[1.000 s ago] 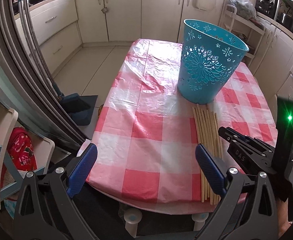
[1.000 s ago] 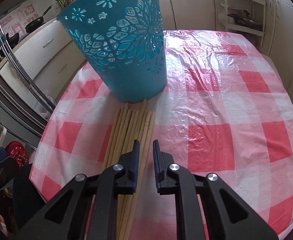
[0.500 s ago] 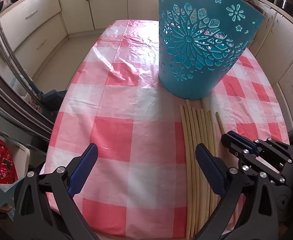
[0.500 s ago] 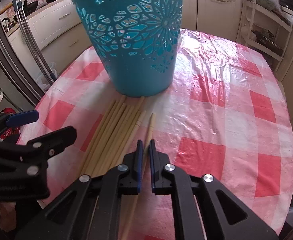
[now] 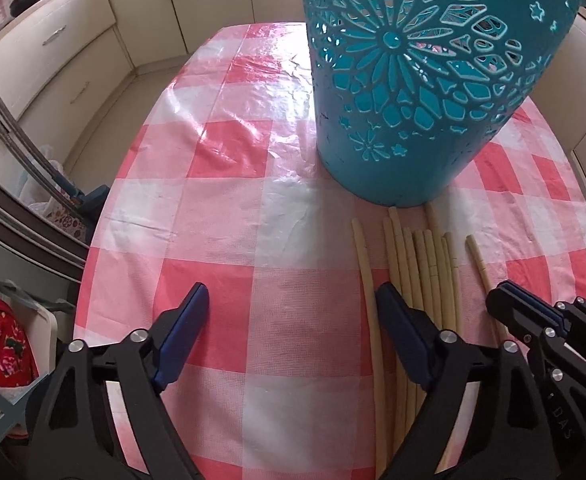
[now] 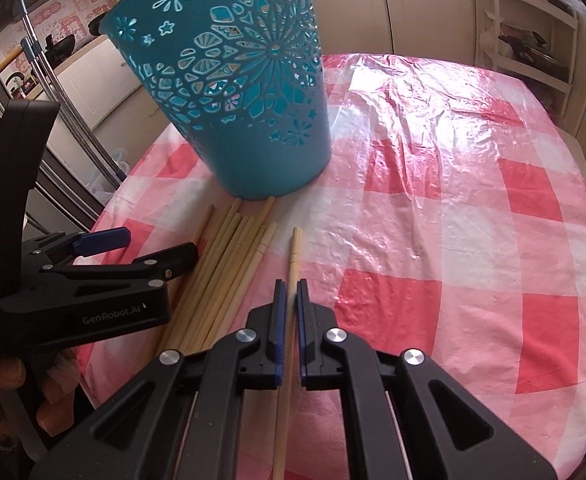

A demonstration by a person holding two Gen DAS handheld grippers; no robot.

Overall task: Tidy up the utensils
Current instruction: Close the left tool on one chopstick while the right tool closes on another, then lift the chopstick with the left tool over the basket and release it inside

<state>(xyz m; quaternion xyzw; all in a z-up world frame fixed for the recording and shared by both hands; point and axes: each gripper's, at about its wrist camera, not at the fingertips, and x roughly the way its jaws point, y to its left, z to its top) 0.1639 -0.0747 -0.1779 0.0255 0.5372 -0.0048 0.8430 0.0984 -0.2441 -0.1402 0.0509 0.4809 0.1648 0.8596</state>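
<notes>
A teal cut-out basket (image 5: 421, 80) (image 6: 249, 92) stands upright on the red-and-white checked tablecloth (image 5: 221, 240) (image 6: 453, 220). Several pale wooden chopsticks (image 5: 425, 272) (image 6: 229, 256) lie in a bundle in front of it. My right gripper (image 6: 288, 286) is shut on one chopstick (image 6: 293, 256) pulled apart to the right of the bundle; it also shows in the left wrist view (image 5: 509, 304). My left gripper (image 5: 291, 304) is open wide and empty, its right finger over the bundle's left side; it also shows in the right wrist view (image 6: 153, 246).
Cream kitchen cabinets (image 5: 73, 52) run along the back and left. Steel poles (image 6: 65, 108) stand left of the table. A white shelf rack (image 6: 533, 40) stands at the back right. A red bag (image 5: 5, 340) sits low at the left, off the table edge.
Both grippers moved forward toward the basket. The right gripper closed on one chopstick and drew it away from the bundle to the right. The left gripper stayed open.
</notes>
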